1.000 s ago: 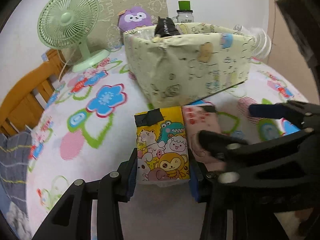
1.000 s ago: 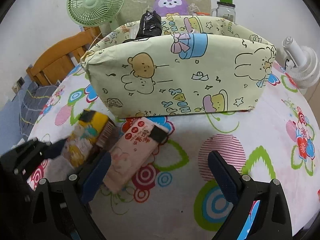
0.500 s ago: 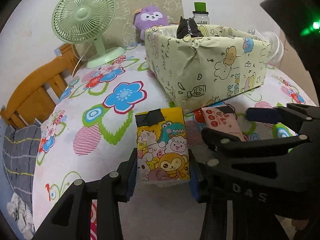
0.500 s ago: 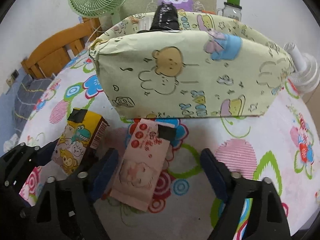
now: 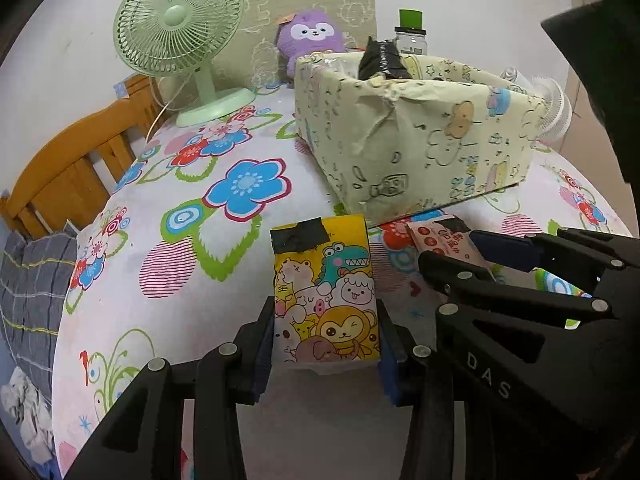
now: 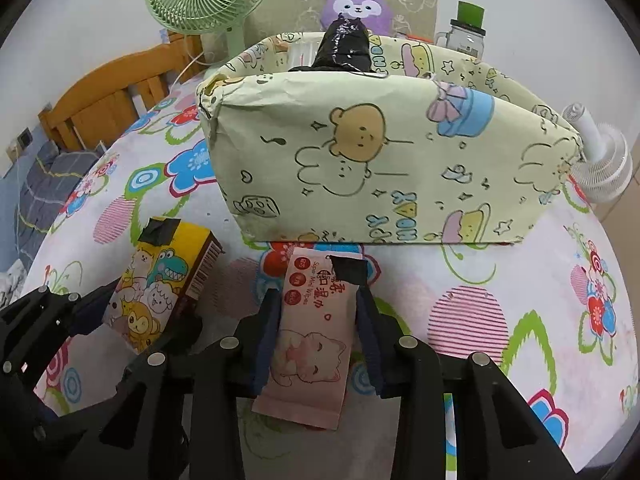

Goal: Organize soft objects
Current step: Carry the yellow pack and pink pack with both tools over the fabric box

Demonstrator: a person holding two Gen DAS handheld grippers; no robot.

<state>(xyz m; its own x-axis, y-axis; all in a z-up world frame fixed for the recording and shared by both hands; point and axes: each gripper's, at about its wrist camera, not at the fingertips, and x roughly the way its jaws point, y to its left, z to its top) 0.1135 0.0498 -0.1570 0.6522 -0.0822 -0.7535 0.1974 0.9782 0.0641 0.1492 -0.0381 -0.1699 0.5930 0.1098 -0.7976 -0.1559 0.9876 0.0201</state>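
The left gripper [image 5: 326, 344] has its two fingers pressed on the sides of the yellow tissue pack [image 5: 325, 292], down at the end farthest from the box [image 5: 420, 136]. The pack has cartoon animals on it and a piece of black tape at the end nearest the box. It looks light and squishy, so a hard squeeze would probably dent it. Holding it across the narrow sides, like now, seems a good way to carry it.

The right gripper [image 6: 318, 334] has its fingers closed on the pink wipes pack [image 6: 314, 328], about halfway along it. This pack looks thin, floppy and a bit slippery, like plastic wrap. It may sag at both ends, so the middle is likely the best place to hold.

Both packs are just in front of the box, side by side, with the yellow one on the left. I cannot tell if they are lifted or touching the flowery cloth [image 5: 168, 248].

Something black [image 6: 342, 46] sticks up inside the box. Behind the box are a purple plush toy [image 6: 358, 6] and a green fan [image 5: 180, 28].
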